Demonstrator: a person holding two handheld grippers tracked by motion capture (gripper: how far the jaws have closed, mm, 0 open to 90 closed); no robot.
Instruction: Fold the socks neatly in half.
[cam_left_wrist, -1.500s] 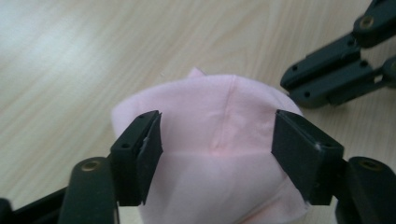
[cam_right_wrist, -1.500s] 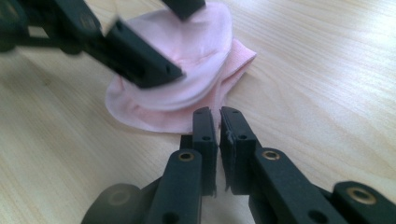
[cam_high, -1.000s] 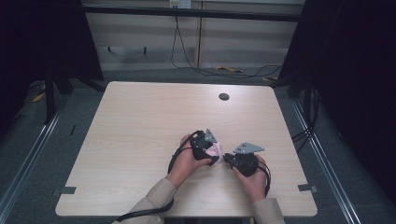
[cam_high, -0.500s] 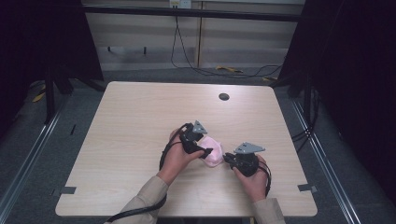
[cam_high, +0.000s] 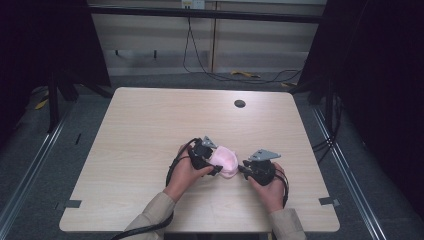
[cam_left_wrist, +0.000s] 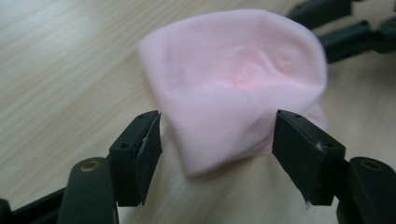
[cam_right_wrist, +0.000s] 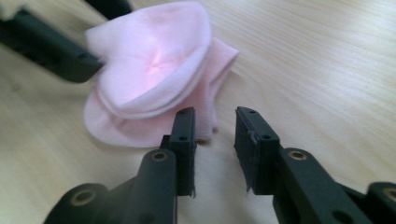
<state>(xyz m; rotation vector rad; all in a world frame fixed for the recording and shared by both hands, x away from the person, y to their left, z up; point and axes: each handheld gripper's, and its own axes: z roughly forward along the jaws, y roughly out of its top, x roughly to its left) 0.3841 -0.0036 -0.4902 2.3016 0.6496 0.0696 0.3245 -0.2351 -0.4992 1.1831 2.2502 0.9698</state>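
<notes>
Pink sock (cam_high: 223, 161), folded into a puffed bundle, lies on the wooden surface (cam_high: 140, 130) toward the near edge, between the two tools. Left tool (cam_high: 216, 165): jaws wide, flanking the sock's near end; in the left gripper view the sock (cam_left_wrist: 233, 88) sits between the pads, one pad apart from the cloth, the other at its edge, contact unclear. Right tool (cam_high: 243, 169): jaws narrow but parted, just been opening, nothing between them; in the right gripper view the sock (cam_right_wrist: 149, 74) lies just beyond its tips. Dark round hole (cam_high: 239, 103) at the far side.
</notes>
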